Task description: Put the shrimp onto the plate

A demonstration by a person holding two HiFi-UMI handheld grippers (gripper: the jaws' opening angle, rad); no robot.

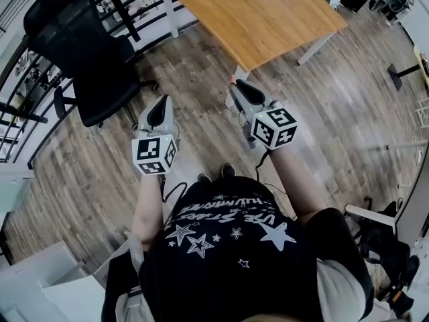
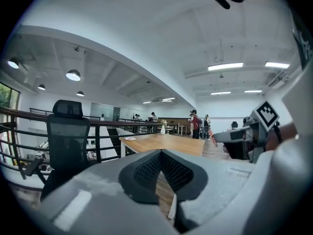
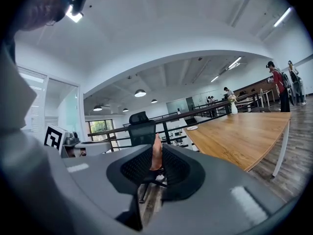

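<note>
A pale orange shrimp (image 3: pixel 156 155) stands upright between the pads of my right gripper (image 3: pixel 157 148), which is shut on it. A small white plate (image 3: pixel 192 128) lies on the far corner of the wooden table (image 3: pixel 244 136), well ahead of the jaws. In the head view the right gripper (image 1: pixel 237 84) hovers above the floor just short of the table's near corner. My left gripper (image 1: pixel 163 100) hangs beside it over the floor. In the left gripper view its jaws (image 2: pixel 161 152) meet with nothing between them, and the plate (image 2: pixel 130 138) shows far off on the table.
A black office chair (image 1: pixel 87 52) stands to the left by a dark metal railing (image 1: pixel 40 86). The table (image 1: pixel 255 12) has white legs on a wood-plank floor (image 1: pixel 348 113). A white vase (image 3: pixel 234 107) sits at the table's far end. People stand in the distance (image 3: pixel 279 84).
</note>
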